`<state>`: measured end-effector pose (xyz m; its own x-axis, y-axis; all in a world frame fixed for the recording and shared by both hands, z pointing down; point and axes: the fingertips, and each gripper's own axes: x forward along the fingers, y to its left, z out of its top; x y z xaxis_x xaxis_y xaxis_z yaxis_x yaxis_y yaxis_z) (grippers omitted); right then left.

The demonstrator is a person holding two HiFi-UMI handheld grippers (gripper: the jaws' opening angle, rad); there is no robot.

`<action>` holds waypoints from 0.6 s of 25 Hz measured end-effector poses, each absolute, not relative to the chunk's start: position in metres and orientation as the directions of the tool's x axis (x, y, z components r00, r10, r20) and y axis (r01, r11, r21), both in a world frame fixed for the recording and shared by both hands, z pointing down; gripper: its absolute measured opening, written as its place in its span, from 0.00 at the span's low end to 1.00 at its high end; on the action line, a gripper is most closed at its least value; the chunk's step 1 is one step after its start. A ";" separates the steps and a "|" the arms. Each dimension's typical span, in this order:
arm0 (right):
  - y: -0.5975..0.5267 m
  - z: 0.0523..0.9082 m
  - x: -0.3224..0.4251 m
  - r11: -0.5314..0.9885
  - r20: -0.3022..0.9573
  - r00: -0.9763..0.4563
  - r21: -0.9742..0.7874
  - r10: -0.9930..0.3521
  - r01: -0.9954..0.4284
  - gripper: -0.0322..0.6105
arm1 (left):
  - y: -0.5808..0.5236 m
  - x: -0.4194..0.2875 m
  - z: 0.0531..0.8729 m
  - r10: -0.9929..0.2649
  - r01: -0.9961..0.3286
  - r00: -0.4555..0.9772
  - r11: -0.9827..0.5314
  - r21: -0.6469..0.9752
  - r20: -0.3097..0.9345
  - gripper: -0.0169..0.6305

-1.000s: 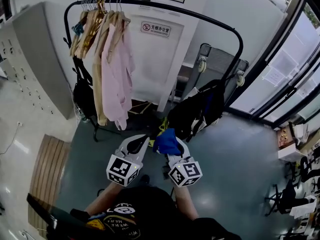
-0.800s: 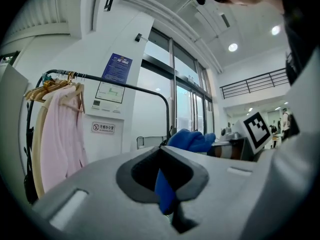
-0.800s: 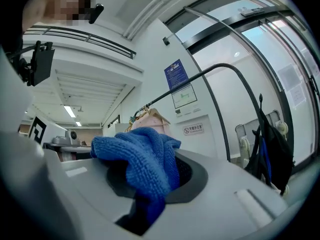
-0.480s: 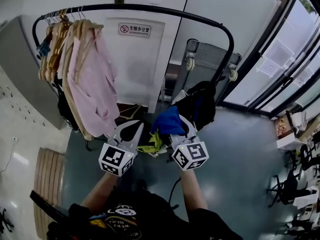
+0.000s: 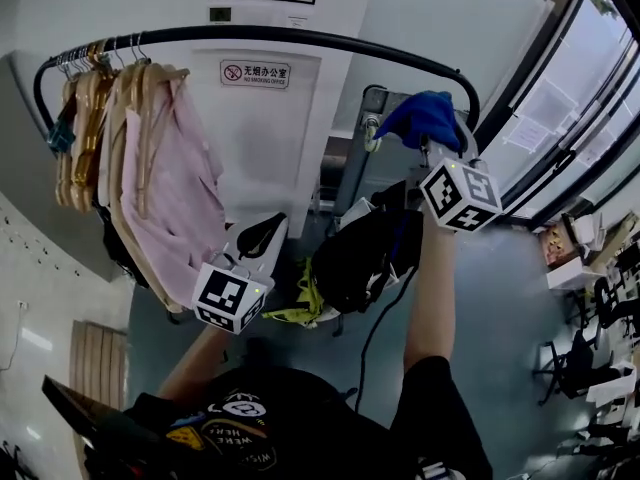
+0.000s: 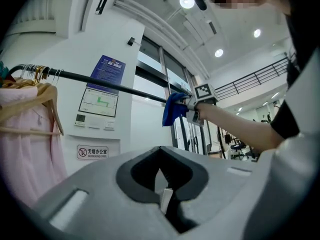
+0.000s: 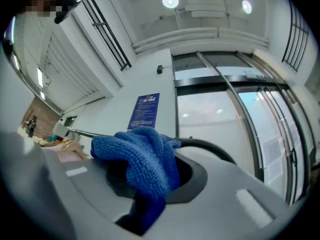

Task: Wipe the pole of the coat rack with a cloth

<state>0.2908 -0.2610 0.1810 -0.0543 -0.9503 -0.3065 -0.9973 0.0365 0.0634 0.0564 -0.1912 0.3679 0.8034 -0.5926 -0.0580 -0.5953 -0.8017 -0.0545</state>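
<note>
Head view: coat rack (image 5: 300, 36) before white wall (image 5: 420, 13), grey floor (image 5: 500, 318) below.

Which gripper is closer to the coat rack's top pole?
Right. The right gripper, gripping the blue cloth, is up at the pole; the left gripper hangs well below.

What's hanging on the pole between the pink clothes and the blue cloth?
Nothing. The pole is bare from the pink clothes to the cloth, as the head view shows.
</note>
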 end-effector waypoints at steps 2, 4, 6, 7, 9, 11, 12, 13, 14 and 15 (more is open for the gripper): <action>-0.277 0.155 0.316 -0.062 -0.335 0.041 0.054 -0.941 -0.997 0.16 | -0.207 0.056 0.373 -0.579 -0.582 0.813 -0.812 -0.051 -0.053 0.03; -0.291 0.147 0.328 -0.129 -0.337 0.110 0.036 -0.935 -0.991 0.16 | -0.216 0.052 0.381 -0.567 -0.568 0.823 -0.822 -0.044 -0.041 0.03; -0.301 0.143 0.324 -0.165 -0.355 0.146 0.023 -0.923 -0.986 0.16 | -0.226 0.045 0.385 -0.566 -0.567 0.824 -0.823 -0.036 -0.036 0.03; -0.305 0.142 0.317 -0.172 -0.371 0.151 0.024 -0.916 -0.985 0.16 | -0.232 0.042 0.385 -0.569 -0.570 0.821 -0.821 -0.031 -0.037 0.03; -0.312 0.138 0.293 -0.168 -0.406 0.133 0.052 -0.904 -0.984 0.16 | -0.244 0.036 0.386 -0.580 -0.581 0.813 -0.814 -0.019 -0.044 0.03; -0.318 0.132 0.257 -0.141 -0.440 0.079 0.111 -0.894 -0.984 0.16 | -0.253 0.033 0.385 -0.596 -0.597 0.802 -0.802 -0.009 -0.049 0.03; -0.323 0.128 0.233 -0.104 -0.453 0.031 0.137 -0.891 -0.985 0.16 | -0.258 0.031 0.384 -0.606 -0.607 0.794 -0.795 -0.006 -0.052 0.03; -0.330 0.125 0.207 -0.047 -0.462 -0.029 0.153 -0.886 -0.987 0.16 | -0.263 0.029 0.383 -0.618 -0.619 0.784 -0.786 -0.003 -0.054 0.03; -0.337 0.122 0.179 0.021 -0.468 -0.094 0.158 -0.879 -0.987 0.16 | -0.268 0.026 0.381 -0.630 -0.631 0.775 -0.776 0.000 -0.058 0.03; -0.345 0.121 0.151 0.091 -0.471 -0.157 0.160 -0.868 -0.983 0.16 | -0.271 0.022 0.379 -0.642 -0.643 0.764 -0.766 0.003 -0.062 0.03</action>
<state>0.1510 -0.3447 0.1211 -0.1573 -0.8677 -0.4715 -0.9829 0.0914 0.1596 0.0221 -0.2715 0.3788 0.7643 -0.6418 -0.0623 -0.6429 -0.7659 0.0032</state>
